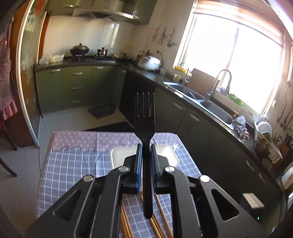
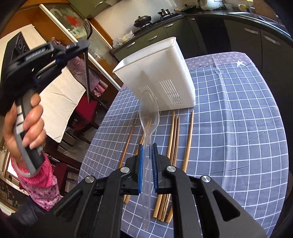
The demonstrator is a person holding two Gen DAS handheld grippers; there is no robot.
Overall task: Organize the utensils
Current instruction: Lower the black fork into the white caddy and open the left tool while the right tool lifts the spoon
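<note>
left wrist: left gripper [image 1: 146, 152] pinches a black plastic fork [image 1: 144, 117] by its handle, tines up, above the white utensil holder [image 1: 117, 155] and chopsticks [image 1: 126, 219] | right wrist: right gripper [image 2: 148, 152] pinches a clear plastic spoon [image 2: 148, 111], bowl forward, over bamboo chopsticks [image 2: 174, 131] on the checked tablecloth [image 2: 238, 128]; white utensil holder [image 2: 155, 73] just behind them

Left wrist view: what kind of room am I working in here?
A home kitchen, by the look of it. A wok sits on a gas stove under a range hood, a sink with a tall faucet runs below the window, and green cabinets line the walls.
</note>
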